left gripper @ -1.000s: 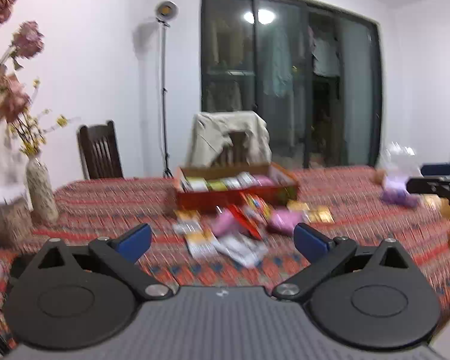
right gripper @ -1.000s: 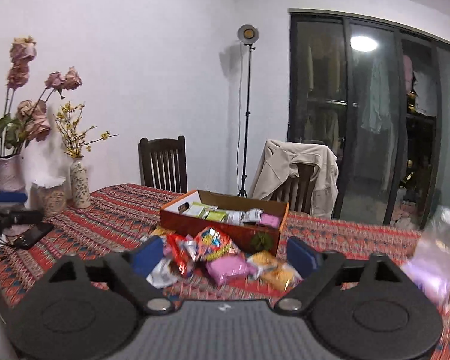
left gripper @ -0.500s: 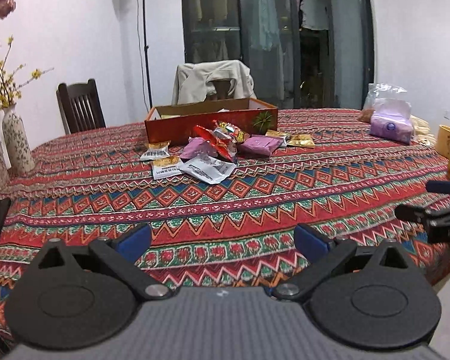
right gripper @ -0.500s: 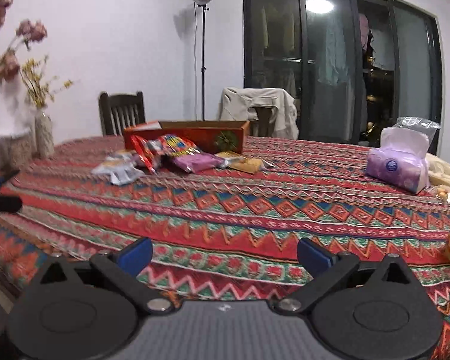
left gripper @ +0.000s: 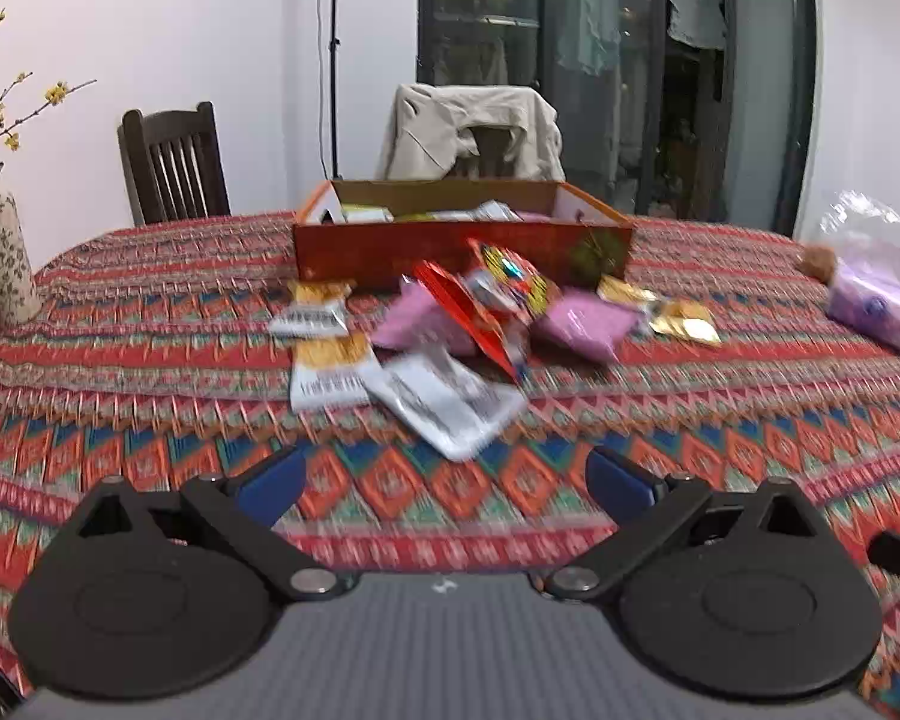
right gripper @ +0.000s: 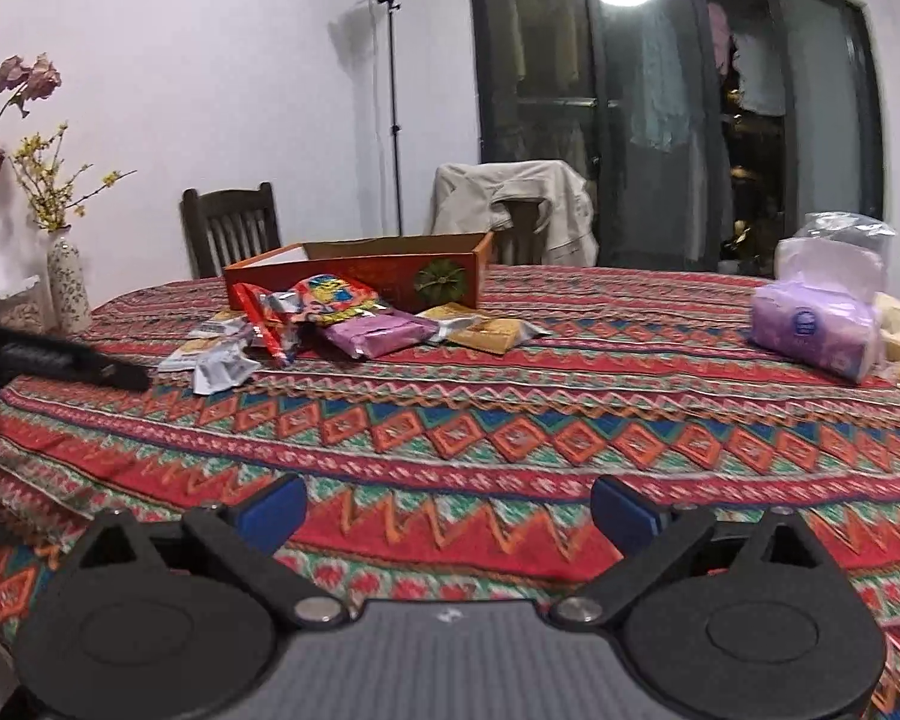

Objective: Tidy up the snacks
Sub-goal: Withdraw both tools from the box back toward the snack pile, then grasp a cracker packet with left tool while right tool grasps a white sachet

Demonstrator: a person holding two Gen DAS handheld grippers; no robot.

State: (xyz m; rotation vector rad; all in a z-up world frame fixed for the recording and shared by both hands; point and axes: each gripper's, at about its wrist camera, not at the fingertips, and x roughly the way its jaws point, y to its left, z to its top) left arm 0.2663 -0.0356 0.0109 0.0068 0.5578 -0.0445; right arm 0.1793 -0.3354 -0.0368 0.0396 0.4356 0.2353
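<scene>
An orange cardboard box point(left gripper: 462, 252) with several snack packs inside stands at the table's far middle; it also shows in the right wrist view point(right gripper: 360, 282). Loose snacks lie in front of it: white packets point(left gripper: 444, 399), pink packs point(left gripper: 585, 324), a red pack point(left gripper: 468, 315), gold packets point(left gripper: 684, 318). The same pile point(right gripper: 330, 324) shows left of centre in the right wrist view. My left gripper point(left gripper: 444, 480) is open and empty, just short of the white packets. My right gripper point(right gripper: 447, 510) is open and empty near the table's front edge.
A patterned tablecloth point(right gripper: 510, 420) covers the table. A purple tissue pack point(right gripper: 816, 330) lies at the right, a flower vase point(left gripper: 0, 252) at the left. Two chairs point(right gripper: 234, 228) stand behind the table. The left gripper's black body point(right gripper: 54, 360) shows at the left edge.
My left gripper has moved forward toward the snack pile, which is now much closer. My right gripper has risen a little and shifted; both stay open.
</scene>
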